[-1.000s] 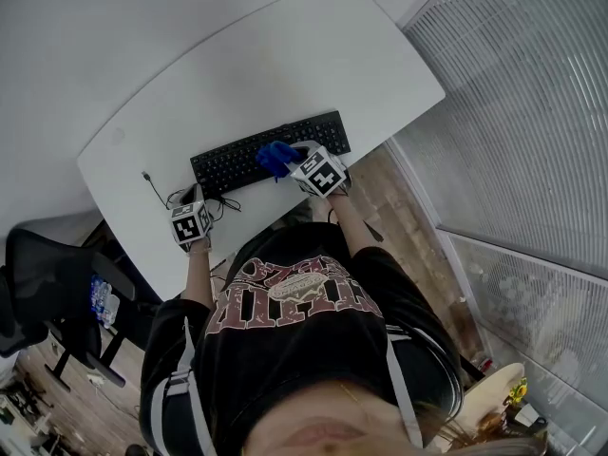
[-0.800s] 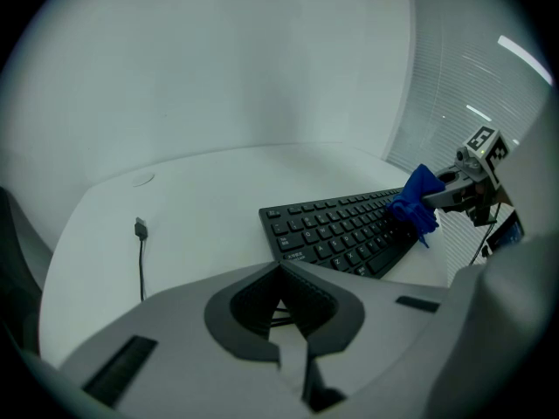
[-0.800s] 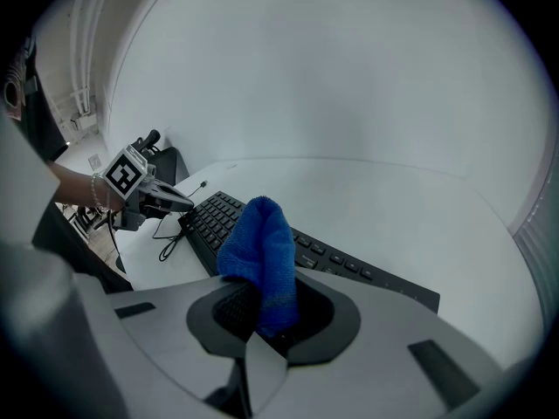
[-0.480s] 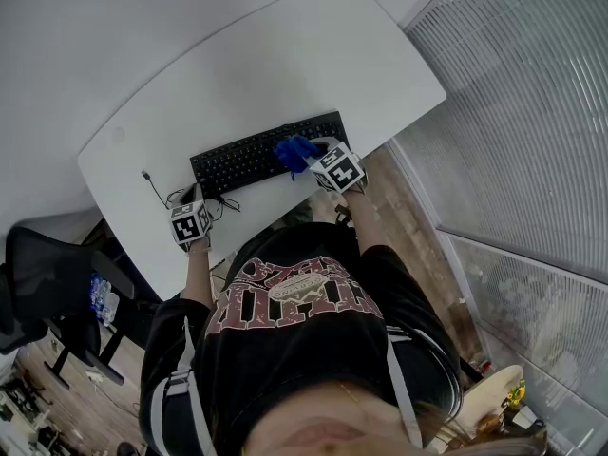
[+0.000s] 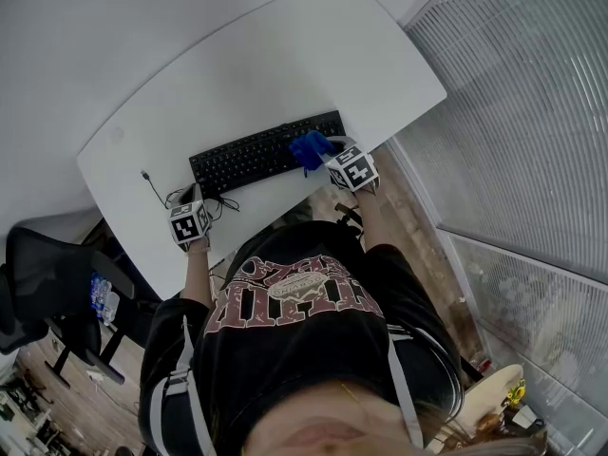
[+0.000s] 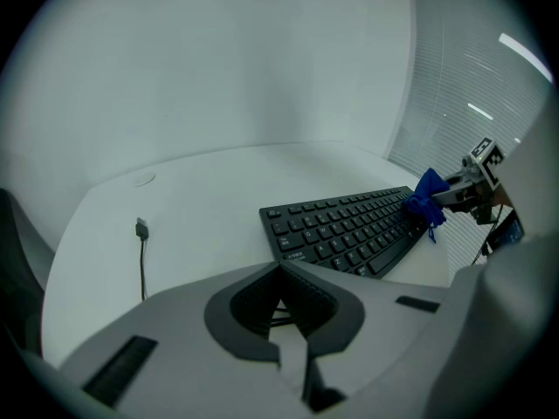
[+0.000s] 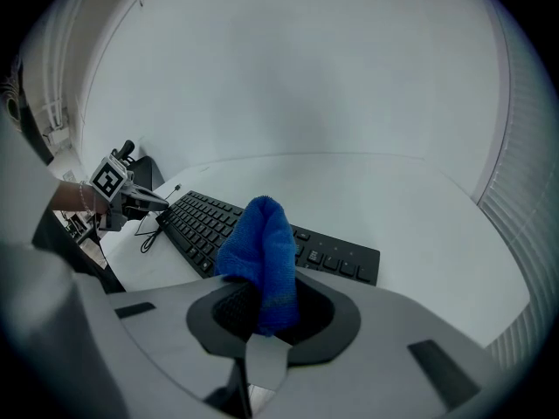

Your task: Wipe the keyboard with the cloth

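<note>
A black keyboard lies near the front edge of the white desk. My right gripper is shut on a bunched blue cloth, which rests over the keyboard's right end. In the right gripper view the blue cloth sticks up between the jaws, with the keyboard just beyond. My left gripper hangs at the desk's front edge, left of the keyboard, over its coiled cable. Its jaws meet with nothing between them; in the left gripper view the keyboard and the cloth show ahead.
A thin cable with a USB plug lies on the desk left of the keyboard. A black office chair stands to the left behind the desk edge. A slatted blind or glass wall runs along the right side.
My right gripper has slid the blue cloth rightward along the keyboard, from its middle-right keys to its right end. The left gripper has stayed put.
</note>
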